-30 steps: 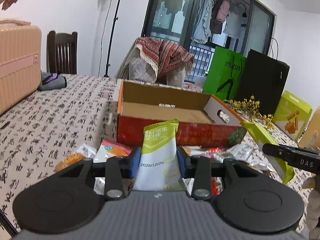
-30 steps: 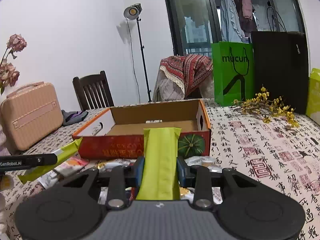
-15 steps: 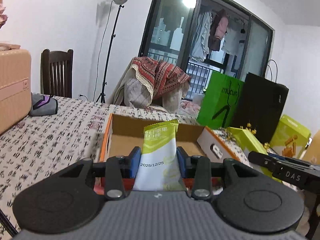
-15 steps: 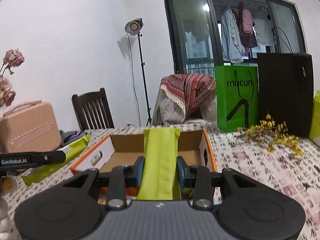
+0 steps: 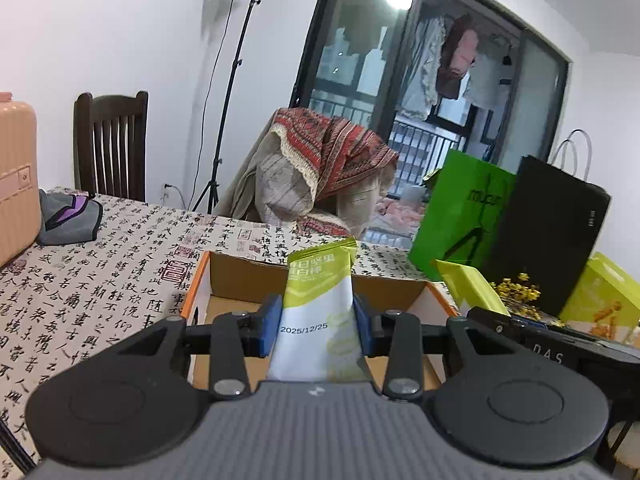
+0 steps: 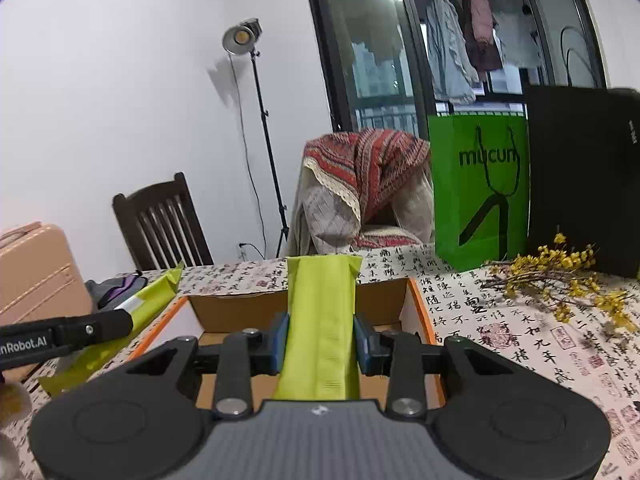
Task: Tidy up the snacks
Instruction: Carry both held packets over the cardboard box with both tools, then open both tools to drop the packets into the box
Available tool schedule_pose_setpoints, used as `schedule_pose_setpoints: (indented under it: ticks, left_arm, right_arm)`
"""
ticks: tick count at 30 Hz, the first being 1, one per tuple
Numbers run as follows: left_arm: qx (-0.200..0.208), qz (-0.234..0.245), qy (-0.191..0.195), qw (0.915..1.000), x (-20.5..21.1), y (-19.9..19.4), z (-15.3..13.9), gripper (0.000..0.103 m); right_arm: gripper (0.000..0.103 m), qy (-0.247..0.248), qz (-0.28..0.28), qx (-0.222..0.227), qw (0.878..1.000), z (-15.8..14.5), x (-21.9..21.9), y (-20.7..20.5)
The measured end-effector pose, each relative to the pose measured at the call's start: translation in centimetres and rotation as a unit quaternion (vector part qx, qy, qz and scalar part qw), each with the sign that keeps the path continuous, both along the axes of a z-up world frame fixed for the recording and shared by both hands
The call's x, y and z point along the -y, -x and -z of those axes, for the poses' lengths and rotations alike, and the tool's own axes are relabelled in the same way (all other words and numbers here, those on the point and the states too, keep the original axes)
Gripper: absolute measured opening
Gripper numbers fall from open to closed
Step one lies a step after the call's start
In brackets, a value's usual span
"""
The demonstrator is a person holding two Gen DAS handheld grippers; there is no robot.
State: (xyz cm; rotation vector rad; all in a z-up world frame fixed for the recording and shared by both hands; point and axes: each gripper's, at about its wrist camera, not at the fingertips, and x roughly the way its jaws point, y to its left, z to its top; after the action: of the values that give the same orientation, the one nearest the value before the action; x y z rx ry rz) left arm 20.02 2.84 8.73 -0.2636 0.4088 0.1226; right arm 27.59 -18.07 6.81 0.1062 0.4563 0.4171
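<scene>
My left gripper (image 5: 318, 328) is shut on a green and white snack bar (image 5: 320, 304) stamped 2025/12/25, held above the open cardboard box (image 5: 240, 284). My right gripper (image 6: 320, 338) is shut on a plain green snack bar (image 6: 322, 320), also held over the same box (image 6: 384, 300). The box has orange rims and a brown inside. In the right wrist view the left gripper's arm (image 6: 64, 334) and its snack bar (image 6: 152, 298) show at the left. In the left wrist view the right gripper's body (image 5: 560, 350) shows at the right.
The table wears a cloth printed with calligraphy (image 5: 100, 280). A pink case (image 5: 16, 176) and a grey pouch (image 5: 70, 216) lie at the left. A green bag (image 6: 478, 184), a black bag (image 6: 580, 176) and yellow flowers (image 6: 560, 276) stand at the right. Chairs stand behind the table.
Both grippers have risen and moved forward over the box, each still holding its bar. The loose snacks in front of the box have dropped out of sight.
</scene>
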Motion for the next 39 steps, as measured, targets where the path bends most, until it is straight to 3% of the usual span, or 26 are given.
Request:
schedule_pose_setpoints:
  ticks: [8,19,22,24,26,27,32,39]
  left_arm:
    - [-0.024,-0.029,0.009,0.9993,-1.3,-4.7,2.1,0.039]
    - [-0.027,-0.023,-0.006,0.9994,-2.1,-6.2,5.2,0.04]
    - [-0.017,-0.018,-0.002,0.9997,-2.1,-5.7,5.1,0.049]
    - [-0.009,-0.021,0.0,0.9997,-2.0,-5.3,4.9,0.078]
    - [-0.003,-0.033,-0.008,0.9994,-1.9,-4.9,4.7,0.098]
    - [-0.002,-0.041,-0.012,0.9991,-1.8,-4.7,4.6,0.103]
    - [-0.006,-0.048,-0.008,0.9988,-1.9,-4.6,4.3,0.103]
    - [-0.013,-0.056,-0.015,0.9982,-1.9,-4.5,3.9,0.103]
  right_arm:
    - [0.033,-0.005,0.013,-0.026,1.0,2.4,-1.5,-4.0]
    - [0.033,-0.002,0.003,-0.042,0.999,5.4,-1.3,-5.6]
    - [0.036,-0.005,0.003,-0.05,0.999,5.4,-1.1,-5.5]
    - [0.046,-0.007,0.01,-0.053,0.999,5.4,-0.7,-5.3]
    - [0.065,-0.016,0.014,-0.051,0.998,5.2,-0.2,-5.0]
    - [0.069,-0.019,0.016,-0.049,0.998,5.1,0.0,-5.0]
    - [0.103,-0.038,0.014,-0.04,0.998,4.5,0.8,-4.6]
    - [0.103,-0.041,0.007,-0.035,0.999,3.5,1.0,-4.2]
